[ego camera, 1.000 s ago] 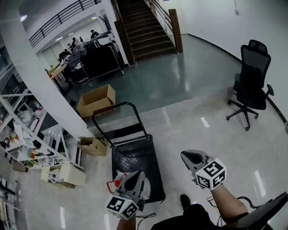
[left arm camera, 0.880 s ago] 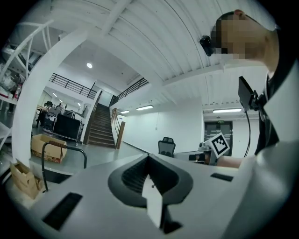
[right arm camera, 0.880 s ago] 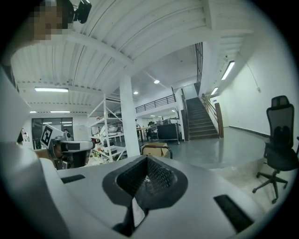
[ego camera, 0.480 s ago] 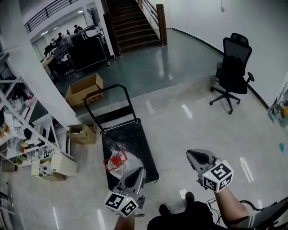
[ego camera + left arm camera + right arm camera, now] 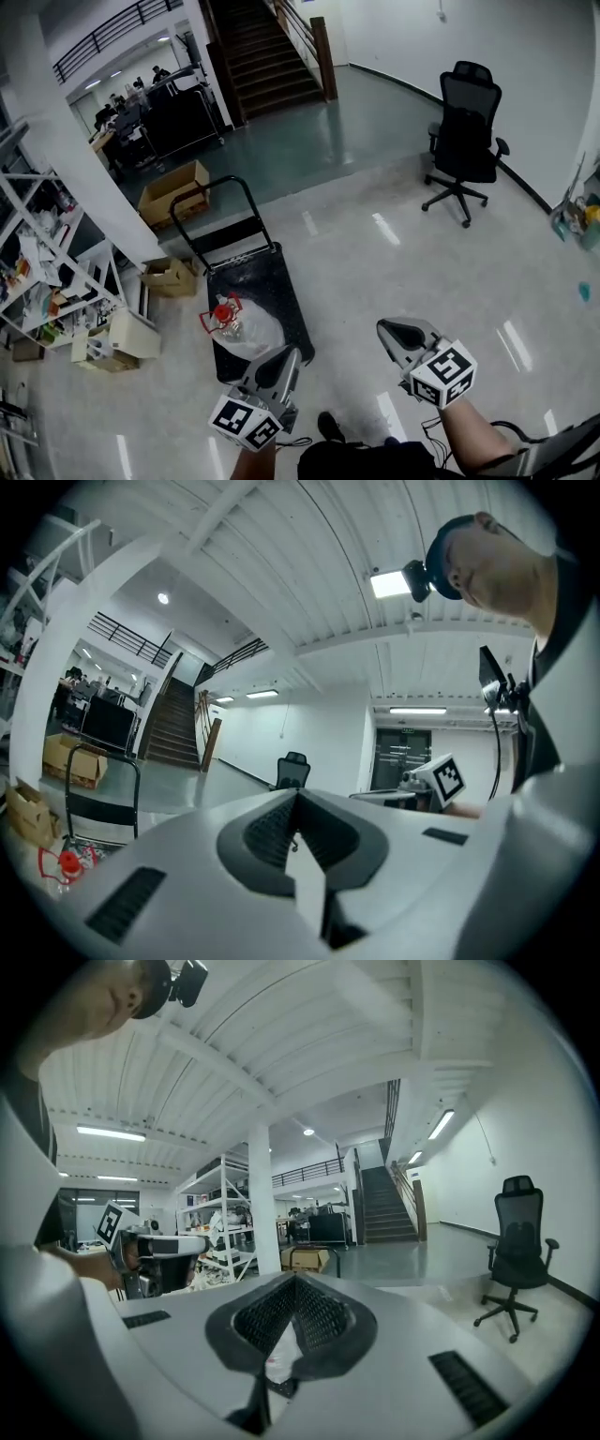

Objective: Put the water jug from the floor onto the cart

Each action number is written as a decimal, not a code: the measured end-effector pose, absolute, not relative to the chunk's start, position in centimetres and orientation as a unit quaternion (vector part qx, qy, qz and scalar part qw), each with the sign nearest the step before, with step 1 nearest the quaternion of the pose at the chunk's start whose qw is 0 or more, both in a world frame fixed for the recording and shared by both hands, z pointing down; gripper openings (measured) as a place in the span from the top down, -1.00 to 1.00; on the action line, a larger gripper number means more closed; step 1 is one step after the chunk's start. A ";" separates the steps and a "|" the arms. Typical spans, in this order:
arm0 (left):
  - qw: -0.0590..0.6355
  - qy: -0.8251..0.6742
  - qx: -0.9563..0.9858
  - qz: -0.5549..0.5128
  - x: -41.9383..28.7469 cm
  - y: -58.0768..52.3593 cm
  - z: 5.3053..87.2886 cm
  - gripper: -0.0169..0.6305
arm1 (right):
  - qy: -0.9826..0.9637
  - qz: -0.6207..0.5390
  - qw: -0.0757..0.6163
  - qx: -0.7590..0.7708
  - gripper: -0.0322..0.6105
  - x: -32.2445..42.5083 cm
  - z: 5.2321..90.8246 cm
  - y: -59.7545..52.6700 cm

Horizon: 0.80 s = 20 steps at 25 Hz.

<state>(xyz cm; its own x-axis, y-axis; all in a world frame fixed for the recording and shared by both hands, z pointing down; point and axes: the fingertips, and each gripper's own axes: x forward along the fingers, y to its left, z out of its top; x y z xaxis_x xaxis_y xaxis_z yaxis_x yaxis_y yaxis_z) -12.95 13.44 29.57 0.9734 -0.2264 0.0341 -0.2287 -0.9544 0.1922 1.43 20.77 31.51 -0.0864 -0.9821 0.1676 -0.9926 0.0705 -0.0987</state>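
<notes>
The water jug (image 5: 246, 328) is clear with a red cap and red handle. It lies on the near end of the black flat cart (image 5: 258, 272), whose push handle (image 5: 221, 185) stands at the far end. My left gripper (image 5: 284, 354) hovers shut and empty just this side of the cart's near edge. My right gripper (image 5: 391, 330) is shut and empty too, over bare floor to the cart's right. In the left gripper view the jug's red cap (image 5: 66, 862) shows low at the left, beside the closed jaws. The right gripper view shows the left gripper (image 5: 155, 1246) level with it.
A black office chair (image 5: 463, 131) stands at the far right. Cardboard boxes (image 5: 173, 192) (image 5: 169, 277) and cluttered shelves (image 5: 37, 272) line the left, past a white pillar (image 5: 70, 141). Stairs (image 5: 262, 56) rise at the back. My feet (image 5: 328, 427) and a cable are below.
Both grippers have drawn back from the cart. The left one, earlier over the jug at the cart's near end, now sits clear of it; the jug stays on the cart.
</notes>
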 end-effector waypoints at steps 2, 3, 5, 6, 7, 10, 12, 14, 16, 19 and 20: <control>0.098 -0.123 0.987 0.005 -12.4 17.5 29.5 0.94 | -0.738 0.092 0.031 0.668 0.89 1.7 32.0 24.6; 0.100 -0.127 0.987 0.004 -12.0 19.4 29.4 0.94 | -0.742 0.090 0.035 0.664 0.89 1.9 32.0 26.4; 0.102 -0.130 0.986 0.008 -11.8 23.2 29.2 0.94 | -0.748 0.090 0.041 0.657 0.89 1.8 32.0 29.7; 0.100 -0.131 0.986 0.012 -12.1 25.1 29.0 0.94 | -0.749 0.092 0.040 0.655 0.89 1.4 32.0 31.3; 0.097 -0.131 0.986 0.015 -12.6 26.8 28.7 0.94 | -0.750 0.092 0.038 0.654 0.89 1.0 32.0 32.6; 0.087 -0.136 0.987 0.020 -13.8 30.6 27.7 0.94 | -0.756 0.090 0.030 0.648 0.89 0.0 31.5 35.5; 0.081 -0.141 0.986 0.026 -14.8 32.4 27.2 0.94 | -0.760 0.088 0.026 0.643 0.89 -0.9 31.0 36.7; 0.079 -0.144 0.986 0.030 -16.1 33.9 27.0 0.94 | -0.763 0.086 0.025 0.640 0.89 -2.3 30.4 37.9; 0.077 -0.141 0.987 0.029 -17.6 35.2 27.0 0.94 | -0.763 0.084 0.030 0.640 0.89 -3.9 30.0 39.1; 0.069 -0.130 0.989 0.020 -20.0 37.3 27.1 0.94 | -0.759 0.071 0.029 0.647 0.89 -6.6 30.5 41.1; 0.066 -0.124 0.990 0.017 -21.1 38.0 27.3 0.94 | -0.755 0.067 0.027 0.651 0.89 -7.7 30.7 41.8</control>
